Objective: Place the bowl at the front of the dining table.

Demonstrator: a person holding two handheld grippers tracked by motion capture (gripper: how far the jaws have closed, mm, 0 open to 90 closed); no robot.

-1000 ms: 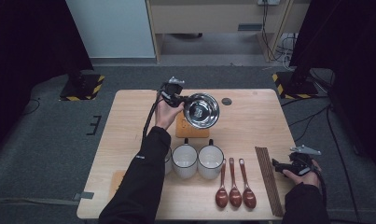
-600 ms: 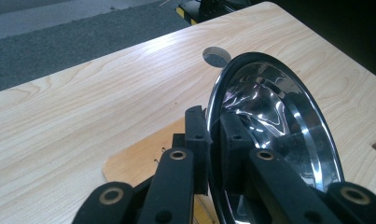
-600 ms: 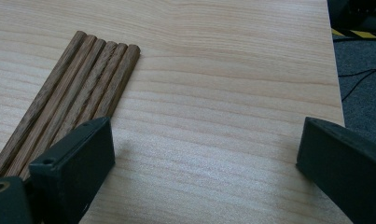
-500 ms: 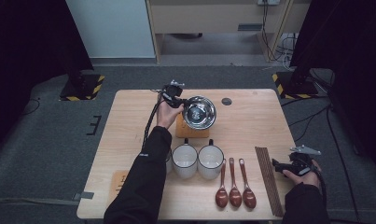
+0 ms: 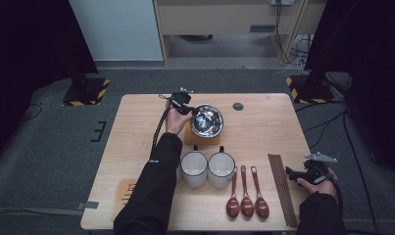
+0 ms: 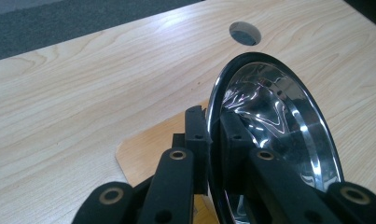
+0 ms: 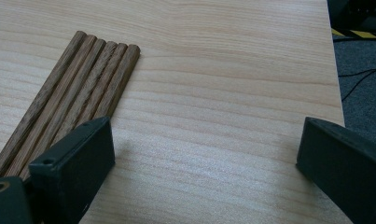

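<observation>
Near the desk's (image 5: 136,127) far edge, the left gripper (image 6: 213,140) pinches the rim of the tilted steel bowl (image 5: 207,120) over an orange mat (image 5: 195,138), while the right gripper (image 5: 295,175), jaws spread wide, hovers beside the chopsticks (image 7: 78,88) at the near right corner.

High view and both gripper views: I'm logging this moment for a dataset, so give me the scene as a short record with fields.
held item: steel bowl, rim clamped by left gripper
bowl pose: tilted, over wooden coaster
right gripper: jaws wide apart, beside wooden chopsticks
mugs: two white mugs, side by side
spoons: three brown spoons, in a row
surface: wooden table
</observation>
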